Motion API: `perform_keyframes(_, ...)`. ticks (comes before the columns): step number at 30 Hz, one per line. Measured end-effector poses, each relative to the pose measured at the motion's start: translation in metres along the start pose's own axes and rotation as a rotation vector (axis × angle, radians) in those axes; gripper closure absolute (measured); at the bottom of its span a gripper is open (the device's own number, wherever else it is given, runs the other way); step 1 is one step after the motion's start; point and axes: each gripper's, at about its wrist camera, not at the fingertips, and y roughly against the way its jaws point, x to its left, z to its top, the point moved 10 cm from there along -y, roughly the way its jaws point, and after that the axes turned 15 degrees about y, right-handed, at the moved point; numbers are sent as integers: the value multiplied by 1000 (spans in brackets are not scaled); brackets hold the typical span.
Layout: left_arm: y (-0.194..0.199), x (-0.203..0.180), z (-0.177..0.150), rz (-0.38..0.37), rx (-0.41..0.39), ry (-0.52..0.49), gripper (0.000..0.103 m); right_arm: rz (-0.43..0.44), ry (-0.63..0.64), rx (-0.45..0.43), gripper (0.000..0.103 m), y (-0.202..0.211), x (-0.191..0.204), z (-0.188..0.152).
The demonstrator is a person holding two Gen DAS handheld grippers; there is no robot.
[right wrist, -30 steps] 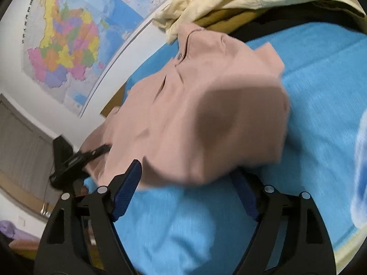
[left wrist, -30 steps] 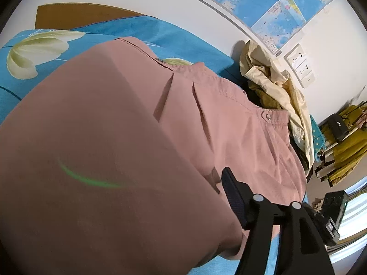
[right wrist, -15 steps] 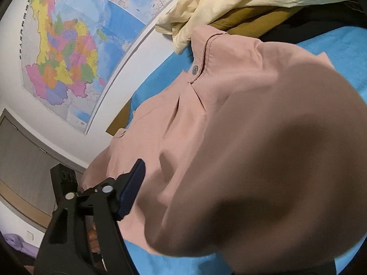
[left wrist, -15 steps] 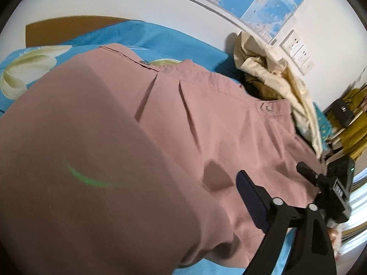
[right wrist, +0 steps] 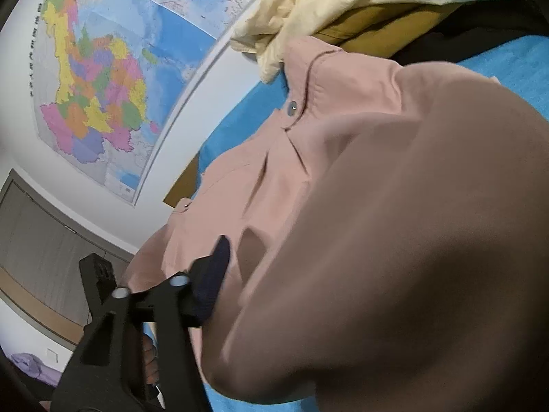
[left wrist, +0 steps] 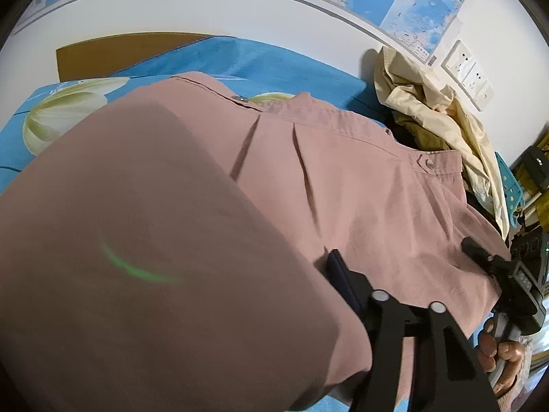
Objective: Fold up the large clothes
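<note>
Since a second ago the folded-over pink cloth has swung up close to both cameras, and both pairs of jaws have just been closing with that cloth between them.

The pink trousers [left wrist: 343, 178] lie on the bed with the blue floral sheet [left wrist: 240, 58], waistband toward twelve o'clock in the left wrist view, two pleats and a metal button [left wrist: 429, 162] showing. A doubled fold of the same cloth bulges over the lower left of that view and hides one finger of the left gripper [left wrist: 319, 274]; only its other finger shows, lying against the fabric. Its jaws stand partly closed around the fold, but whether the pads press on it I cannot tell.

In the right wrist view the trousers [right wrist: 274, 185] fill the frame from centre to four o'clock, and the right gripper [right wrist: 247, 274] has one finger visible at seven o'clock, touching the cloth, the other buried under the fold. Its jaws are narrow; a firm grip cannot be confirmed.

At two o'clock in the left view a cream garment [left wrist: 429, 110] is heaped beside the waistband. A wall map [right wrist: 99, 79] hangs at ten o'clock in the right view.
</note>
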Motion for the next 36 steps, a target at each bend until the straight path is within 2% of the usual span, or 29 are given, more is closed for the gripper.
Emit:
perform_keyframes(1, 1, 1, 0, 4, -1, 3, 59, 14, -7, 4, 81, 0, -1, -1)
perform_keyframes(3, 3, 4, 1, -1, -2, 12, 71, 38, 1, 3, 84, 2, 3, -1)
perform_keyframes(5, 8, 4, 3, -22, 0, 13, 73, 38, 14, 9, 84, 3, 6, 0)
perform_keyframes(9, 3, 14, 9, -49, 30, 62, 62, 45, -17, 30, 69, -3, 0, 0)
perform_keyframes(12, 1, 12, 15, -79, 27, 86, 56, 48, -20, 19, 68, -9, -1, 6)
perform_keyframes(15, -2, 5, 17, -95, 23, 84, 46, 63, -33, 8, 68, -16, 0, 11)
perform_keyframes(17, -4, 3, 18, -72, 12, 66, 47, 72, -38, 9, 68, -18, 0, 14)
perform_keyframes(18, -5, 4, 18, -56, 10, 60, 59, 69, -31, 18, 73, -20, 1, 14)
perform_keyframes(19, -6, 5, 19, -28, 8, 52, 70, 76, -28, 23, 83, -21, 1, 13)
perform_keyframes(22, -2, 7, 22, -45, 16, 64, 80, 94, -14, 9, 90, -15, 8, 18)
perform_keyframes(28, 26, -5, 41, -83, -27, 20, 84, 130, 100, -49, 91, 10, 49, 45)
perform_keyframes(36, 70, -14, 87, -115, -91, -17, 85, 172, 222, -73, 91, 22, 103, 81)
